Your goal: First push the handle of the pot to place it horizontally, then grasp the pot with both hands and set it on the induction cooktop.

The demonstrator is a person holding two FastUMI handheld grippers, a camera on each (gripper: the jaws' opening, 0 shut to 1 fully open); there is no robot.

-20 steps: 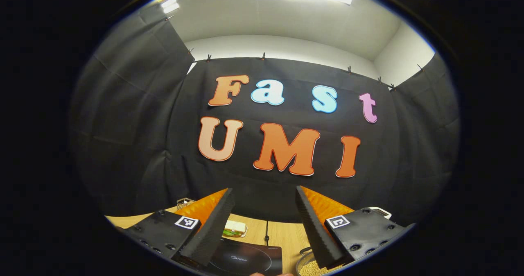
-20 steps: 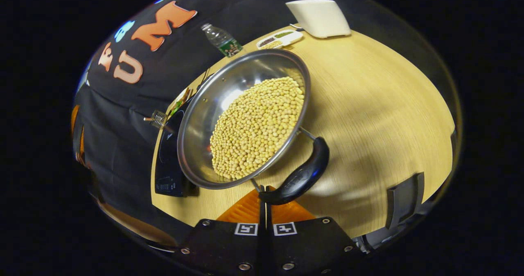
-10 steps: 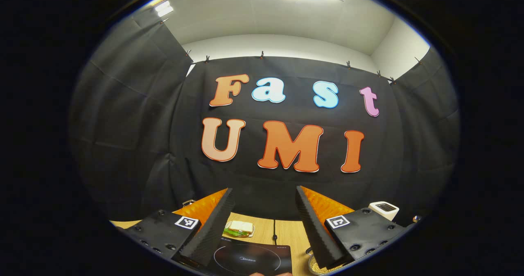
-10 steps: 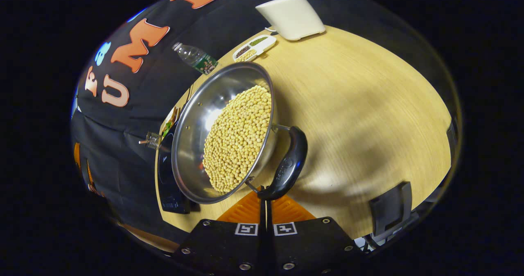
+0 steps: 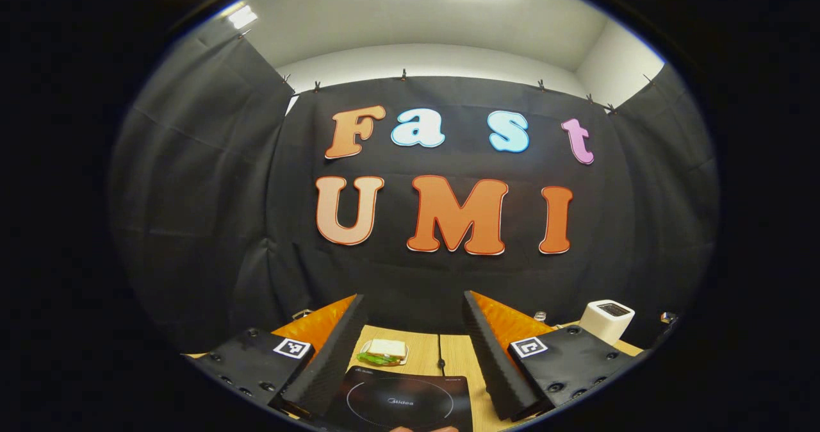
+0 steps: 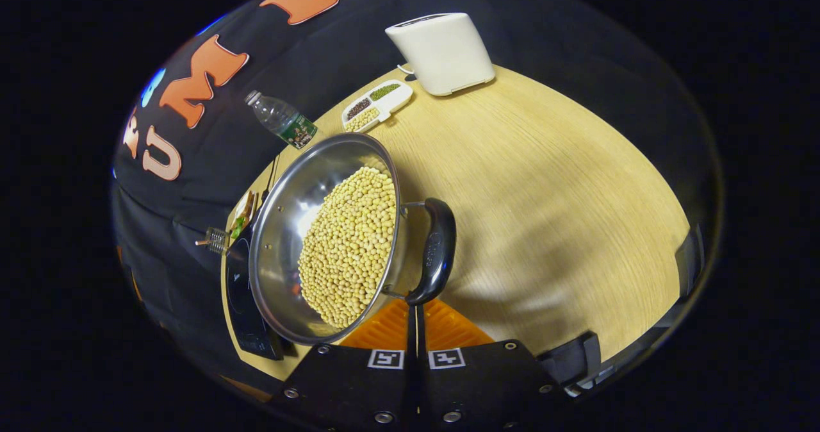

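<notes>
Right gripper view: our right gripper (image 6: 415, 313) sits at bottom centre, fingers closed together with no gap and nothing between them, tips touching the lower end of the handle (image 6: 435, 250).
Why closed: we read it as a blunt pusher for nudging the handle, not a grasp.
Pot: steel pot (image 6: 288, 227) full of soybeans (image 6: 349, 243) sits centre-left of the frame on the wooden table (image 6: 544, 195), black loop handle on its right side.
Cooktop: black induction cooktop (image 6: 240, 304) lies just past the pot's far side, lower left; pot looks to overlap its edge, contact unclear.
Left gripper view: our left gripper (image 5: 410, 355) is spread wide and empty, raised and pointed at the booth wall; we judge it parked until the two-handed lift.
Cross-view: left gripper view gives the cooktop (image 5: 400, 401) head-on between the fingers, a sandwich (image 5: 383, 350) beyond it, a white toaster (image 5: 607, 320) at lower right.
Right-view extras: water bottle (image 6: 282, 119) and divided bean tray (image 6: 377, 104) at top, toaster (image 6: 442, 50) beside the tray.
Stage: push step, our guess; lift not yet begun.
</notes>
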